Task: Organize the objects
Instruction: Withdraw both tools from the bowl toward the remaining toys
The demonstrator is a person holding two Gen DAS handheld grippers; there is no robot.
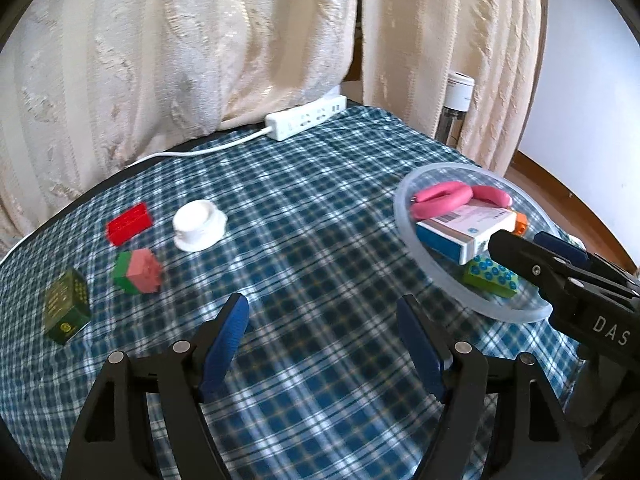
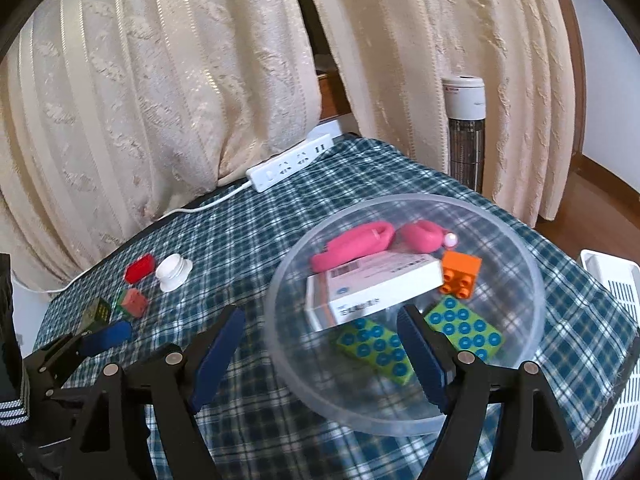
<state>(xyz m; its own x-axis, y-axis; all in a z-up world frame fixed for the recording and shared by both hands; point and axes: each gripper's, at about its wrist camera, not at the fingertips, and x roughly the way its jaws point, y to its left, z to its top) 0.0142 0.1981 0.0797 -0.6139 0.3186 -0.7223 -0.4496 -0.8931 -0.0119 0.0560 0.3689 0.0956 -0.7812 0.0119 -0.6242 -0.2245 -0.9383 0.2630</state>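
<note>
A clear plastic bowl [image 2: 538,280] sits on the checked tablecloth, to the right in both views. It holds a white-and-blue carton [image 2: 372,284], pink rings [image 2: 356,244], an orange brick [image 2: 460,272] and two green bricks with blue studs [image 2: 376,344]. My right gripper [image 2: 320,320] stands open over the bowl's near left rim, one finger inside, pads touching nothing. My left gripper [image 1: 322,312] is open and empty above bare cloth. Left of it lie a red brick [image 1: 129,224], a white round cap [image 1: 199,224], a green-and-pink block [image 1: 138,272] and a dark green box [image 1: 66,308].
A white power strip [image 1: 306,116] with its cord lies at the table's far edge against cream curtains [image 1: 200,40]. A white tower appliance [image 2: 464,120] stands behind the table. A white slatted basket [image 2: 612,320] sits off the right edge.
</note>
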